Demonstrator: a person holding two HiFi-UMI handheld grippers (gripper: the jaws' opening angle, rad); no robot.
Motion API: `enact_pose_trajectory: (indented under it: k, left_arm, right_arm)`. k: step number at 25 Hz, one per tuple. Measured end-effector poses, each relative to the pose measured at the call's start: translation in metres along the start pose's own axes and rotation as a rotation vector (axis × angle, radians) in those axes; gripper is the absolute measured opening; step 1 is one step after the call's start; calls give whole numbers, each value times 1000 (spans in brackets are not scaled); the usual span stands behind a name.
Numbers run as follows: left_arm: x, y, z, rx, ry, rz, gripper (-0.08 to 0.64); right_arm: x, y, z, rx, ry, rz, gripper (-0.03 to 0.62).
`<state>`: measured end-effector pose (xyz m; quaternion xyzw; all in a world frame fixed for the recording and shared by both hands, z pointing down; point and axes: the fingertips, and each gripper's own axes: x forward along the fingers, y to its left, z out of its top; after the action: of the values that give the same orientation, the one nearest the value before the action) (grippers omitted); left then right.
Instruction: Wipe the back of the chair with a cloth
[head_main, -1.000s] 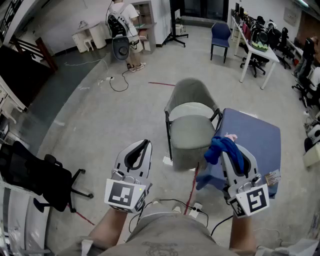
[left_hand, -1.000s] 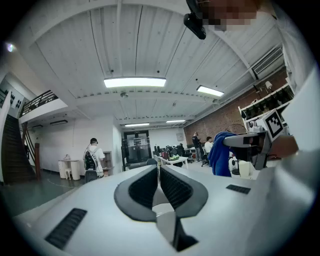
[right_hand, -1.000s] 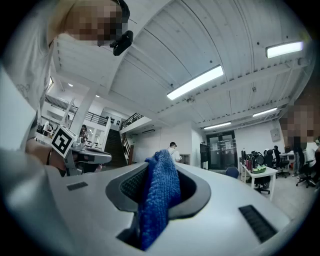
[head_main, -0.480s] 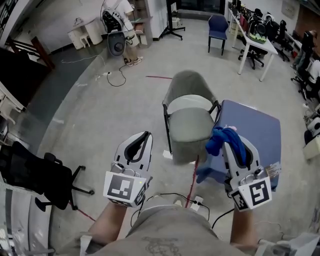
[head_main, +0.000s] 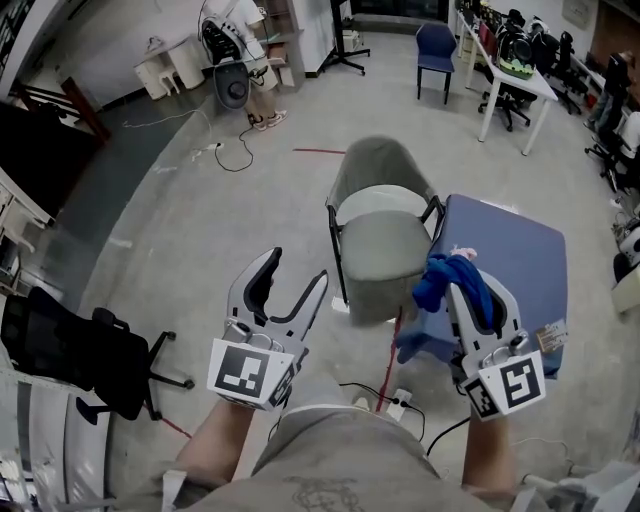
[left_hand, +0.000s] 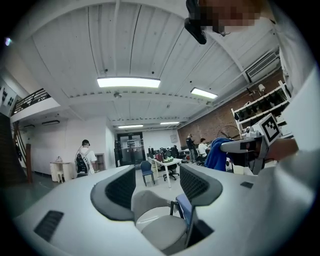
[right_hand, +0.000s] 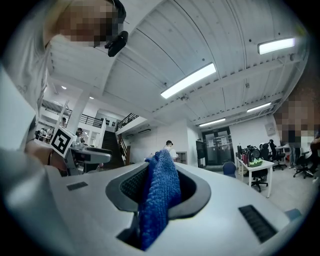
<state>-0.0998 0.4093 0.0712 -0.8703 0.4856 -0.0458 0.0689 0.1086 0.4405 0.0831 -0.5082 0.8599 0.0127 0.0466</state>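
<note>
Cloth (right_hand: 156, 197), blue ribbed knit, bunched in right claw (head_main: 463, 292).

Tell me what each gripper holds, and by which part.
The right gripper is shut on the blue cloth, pinching a bunched fold, and the rest spills out beyond the jaws. The left gripper holds nothing; its jaws are opening on empty air.
</note>
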Motion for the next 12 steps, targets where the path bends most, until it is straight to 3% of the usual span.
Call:
enact_pose_trajectory:
  k: [12]
  left_arm:
    - [35,51,-37,-59,12,47,288]
  right_arm:
    - [46,-19,-33,-21,45,0,114]
